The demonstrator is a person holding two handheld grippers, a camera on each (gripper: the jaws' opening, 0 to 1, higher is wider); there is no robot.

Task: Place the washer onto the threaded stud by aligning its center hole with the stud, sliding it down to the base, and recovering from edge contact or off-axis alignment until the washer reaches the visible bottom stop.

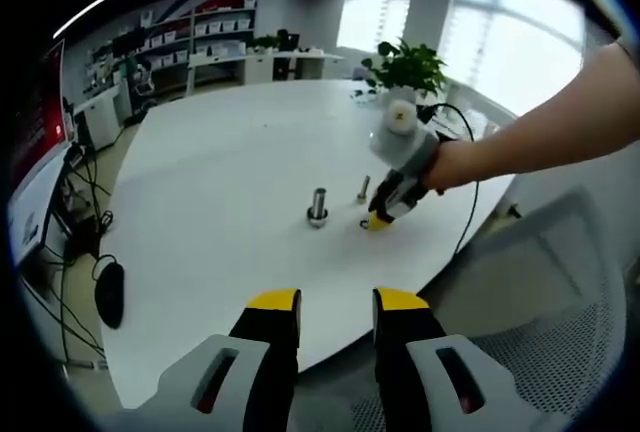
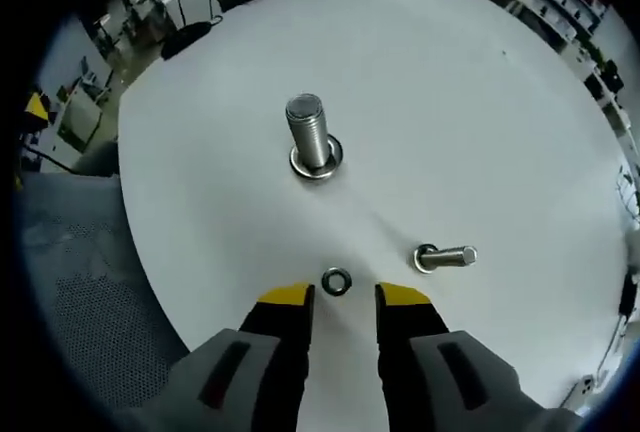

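Steel washer point(image 2: 336, 281) lies flat on the table point(image 2: 480, 132), right between the right gripper point(image 2: 345, 295) tips, jaws apart. Close squarely on its rim; threaded stud point(image 2: 311, 135) stands just ahead.

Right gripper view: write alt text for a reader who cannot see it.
A small washer lies flat on a round white table, just ahead of the right gripper, whose yellow-tipped jaws stand open and empty. Farther on, a large threaded stud stands upright with a washer at its base, and a smaller bolt lies to one side.
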